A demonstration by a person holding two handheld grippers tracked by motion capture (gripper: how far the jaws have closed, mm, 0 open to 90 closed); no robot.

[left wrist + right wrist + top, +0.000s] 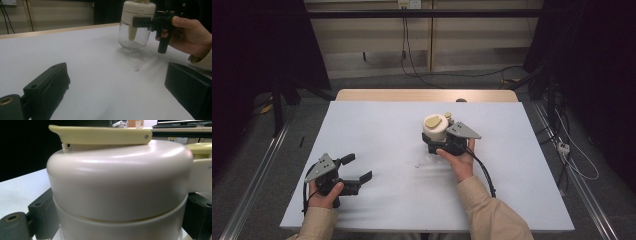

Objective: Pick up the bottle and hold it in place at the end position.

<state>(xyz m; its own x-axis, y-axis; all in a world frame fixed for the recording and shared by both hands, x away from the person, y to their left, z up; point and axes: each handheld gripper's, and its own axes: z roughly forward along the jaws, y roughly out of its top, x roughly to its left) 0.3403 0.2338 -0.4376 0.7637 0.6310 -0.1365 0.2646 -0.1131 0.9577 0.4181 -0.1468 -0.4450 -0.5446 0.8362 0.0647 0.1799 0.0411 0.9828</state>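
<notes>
The bottle (132,37) has a clear, glossy body and a smooth cream plastic cap (117,180) with a soft sheen. The table (377,135) top is matt white, with a wooden edge at the back. Both grippers' jaws are matt black plastic.

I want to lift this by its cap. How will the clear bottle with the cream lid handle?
The bottle looks empty, so probably light. Its rounded clear body may be slippery and top-heavy under the bulky lid, so it could tip. The right gripper clasps it at the lid.

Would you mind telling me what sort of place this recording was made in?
Probably a lab or recording studio, not a home: a white-covered table stands between black curtains, cables trail over the floor, and the right gripper holds a cream-lidded jar.
</notes>
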